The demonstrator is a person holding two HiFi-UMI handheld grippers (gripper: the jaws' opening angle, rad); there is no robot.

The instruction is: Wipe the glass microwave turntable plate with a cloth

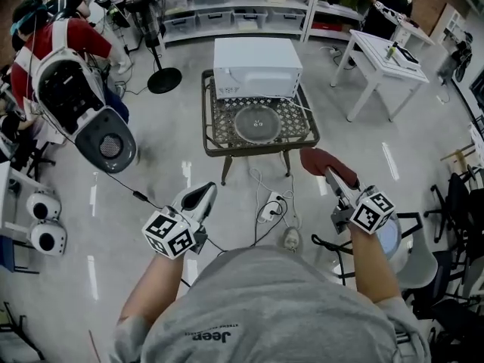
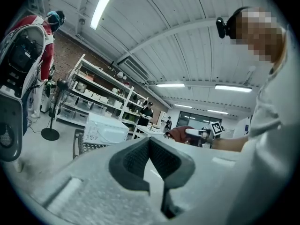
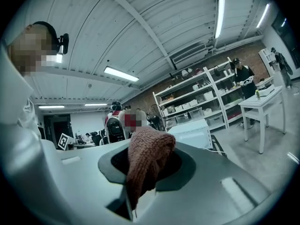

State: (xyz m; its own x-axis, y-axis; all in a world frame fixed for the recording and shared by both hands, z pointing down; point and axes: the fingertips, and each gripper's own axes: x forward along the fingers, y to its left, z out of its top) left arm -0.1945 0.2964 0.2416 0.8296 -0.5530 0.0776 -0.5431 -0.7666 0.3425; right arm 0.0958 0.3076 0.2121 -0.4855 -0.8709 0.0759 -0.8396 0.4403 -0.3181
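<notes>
The glass turntable plate [image 1: 257, 122] lies flat on a small wicker table [image 1: 214, 138], in front of a white microwave [image 1: 255, 67]. My right gripper [image 1: 327, 171] is shut on a reddish-brown knitted cloth [image 1: 327, 162] [image 3: 147, 161], held above the floor, near and to the right of the table. My left gripper [image 1: 203, 196] [image 2: 154, 170] is shut with nothing between its jaws, near and to the left of the table. Both point upward toward the ceiling in the gripper views. The microwave [image 2: 107, 129] [image 3: 192, 133] shows small in both.
A power strip [image 1: 271, 206] and cables lie on the floor between me and the table. A person with a backpack rig [image 1: 72, 89] stands at left. A floor fan [image 1: 157, 44], shelving [image 1: 234, 6], a white desk [image 1: 386, 63] and chairs [image 1: 446, 233] surround the area.
</notes>
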